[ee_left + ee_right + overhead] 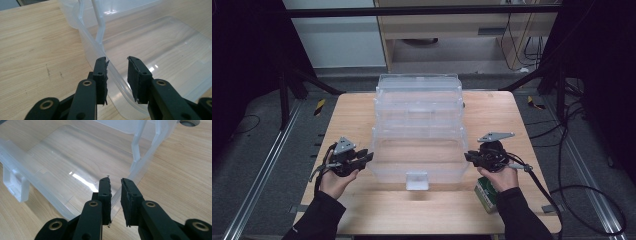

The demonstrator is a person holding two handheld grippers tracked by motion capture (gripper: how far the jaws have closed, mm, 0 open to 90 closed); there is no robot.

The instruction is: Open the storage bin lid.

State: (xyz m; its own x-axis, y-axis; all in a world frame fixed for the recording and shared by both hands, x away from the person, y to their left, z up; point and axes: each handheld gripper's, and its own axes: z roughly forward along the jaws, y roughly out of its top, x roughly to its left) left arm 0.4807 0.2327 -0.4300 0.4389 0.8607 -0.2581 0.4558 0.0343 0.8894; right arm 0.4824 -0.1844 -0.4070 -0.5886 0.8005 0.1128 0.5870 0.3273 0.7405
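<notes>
Your clear plastic storage box (418,131) sat open and empty at the middle of the wooden table (352,115), its white latch (417,180) facing you.

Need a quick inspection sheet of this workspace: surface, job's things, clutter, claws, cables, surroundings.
Surface: wooden table, light scuffs.
Job's things: clear plastic storage bin, empty, white latch on its near side.
Clutter: green carton beside the right hand.
Claws: left claw straddles the bin's left wall, jaws apart; right claw straddles the right wall, narrower gap, contact unclear.
Cables: black cables on the floor at right.
Surroundings: dark frame, grey floor.
</notes>
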